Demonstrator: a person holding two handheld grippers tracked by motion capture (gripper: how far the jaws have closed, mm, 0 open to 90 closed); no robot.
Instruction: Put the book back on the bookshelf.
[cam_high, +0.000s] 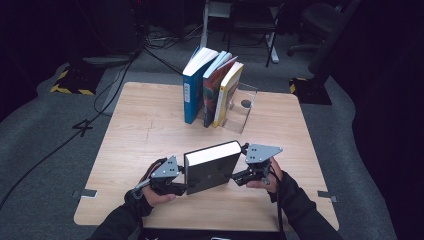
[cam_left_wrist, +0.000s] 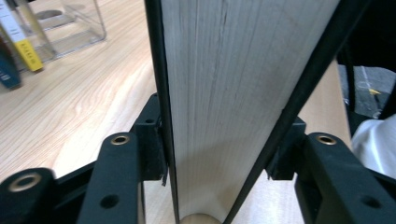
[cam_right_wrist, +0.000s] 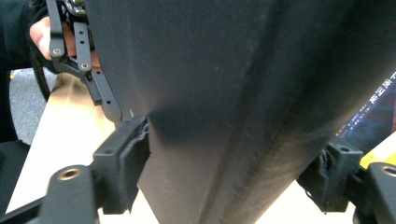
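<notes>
You've got the black book (cam_high: 212, 170) lifted over the surface (cam_high: 150, 130), low centre of the high view, with left tongs (cam_high: 184, 186) and right tongs (cam_high: 237, 176) each clamped across its thickness from opposite ends, so it stays level. Upper centre, three books (cam_high: 210, 90) lean against a clear bookend (cam_high: 242, 107), directly in your path.
</notes>
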